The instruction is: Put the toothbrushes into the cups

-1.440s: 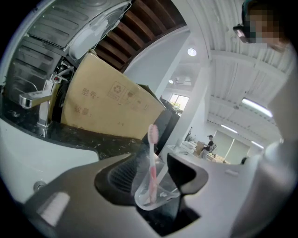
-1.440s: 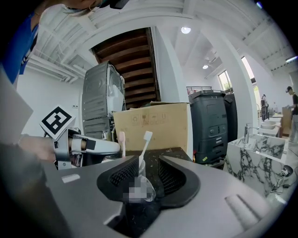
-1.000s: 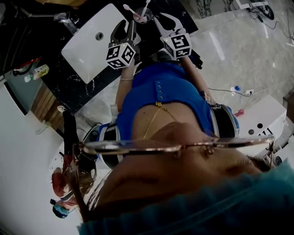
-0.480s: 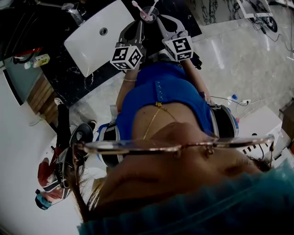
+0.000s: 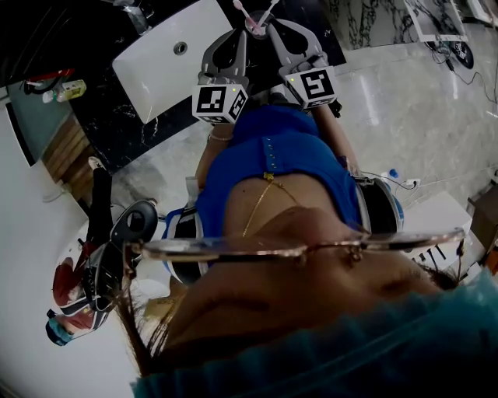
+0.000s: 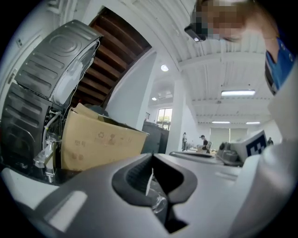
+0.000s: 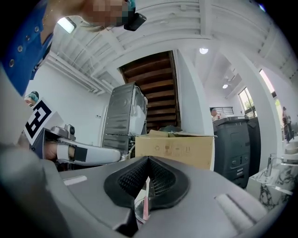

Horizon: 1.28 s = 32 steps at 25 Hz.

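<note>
— What do we have under us?
— A black marble countertop (image 5: 117,116) with a white sink (image 5: 159,66) set in it. Pale polished floor (image 5: 405,101) lies to the right.
— And the cup?
— The clear cup (image 5: 255,25) shows over the counter by the sink's right corner, and pink toothbrushes (image 5: 242,8) stand in it.
— Our tools?
— The left gripper (image 6: 151,158) and right gripper (image 7: 148,160) meet it from either side, jaws closed. We think each nips its thin rim, though clear plastic reads poorly.
— The room?
— A white ceiling (image 7: 153,32), a cardboard box (image 6: 98,142) and dark wooden stairs (image 7: 158,83).
</note>
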Tool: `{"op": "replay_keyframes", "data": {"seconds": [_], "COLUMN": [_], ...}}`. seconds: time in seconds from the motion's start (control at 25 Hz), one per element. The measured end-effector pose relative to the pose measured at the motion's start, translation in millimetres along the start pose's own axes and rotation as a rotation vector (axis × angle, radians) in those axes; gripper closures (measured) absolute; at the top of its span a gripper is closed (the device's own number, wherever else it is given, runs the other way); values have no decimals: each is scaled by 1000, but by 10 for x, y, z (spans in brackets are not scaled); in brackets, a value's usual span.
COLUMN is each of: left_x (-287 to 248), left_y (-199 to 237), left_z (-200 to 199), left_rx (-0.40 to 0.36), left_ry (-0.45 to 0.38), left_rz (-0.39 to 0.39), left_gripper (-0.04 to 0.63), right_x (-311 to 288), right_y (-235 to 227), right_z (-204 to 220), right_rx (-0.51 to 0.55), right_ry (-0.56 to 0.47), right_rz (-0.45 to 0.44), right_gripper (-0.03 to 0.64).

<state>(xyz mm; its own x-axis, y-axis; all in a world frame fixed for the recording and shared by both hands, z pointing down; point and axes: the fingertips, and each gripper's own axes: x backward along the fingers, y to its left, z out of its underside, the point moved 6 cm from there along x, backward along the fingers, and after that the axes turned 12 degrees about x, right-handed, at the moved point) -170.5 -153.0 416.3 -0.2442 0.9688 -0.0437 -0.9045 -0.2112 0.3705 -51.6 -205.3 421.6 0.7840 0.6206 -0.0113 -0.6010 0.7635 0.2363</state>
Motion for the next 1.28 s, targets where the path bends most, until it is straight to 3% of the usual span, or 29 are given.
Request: {"op": "replay_keyframes", "data": {"seconds": [0.24, 1.28], "left_x": [42, 40], "left_y": [-52, 17], "left_z": [-91, 44], "left_rx": [-22, 1], "left_ry": [-36, 12], "left_rz": [-9, -25], "left_gripper": [591, 591], "right_x": [15, 31], "right_y": [37, 68], "right_z": [-92, -49], "right_rx": [-22, -26], "right_ry": [-29, 18], "right_rz": [-7, -34], "right_gripper": [615, 615]}}
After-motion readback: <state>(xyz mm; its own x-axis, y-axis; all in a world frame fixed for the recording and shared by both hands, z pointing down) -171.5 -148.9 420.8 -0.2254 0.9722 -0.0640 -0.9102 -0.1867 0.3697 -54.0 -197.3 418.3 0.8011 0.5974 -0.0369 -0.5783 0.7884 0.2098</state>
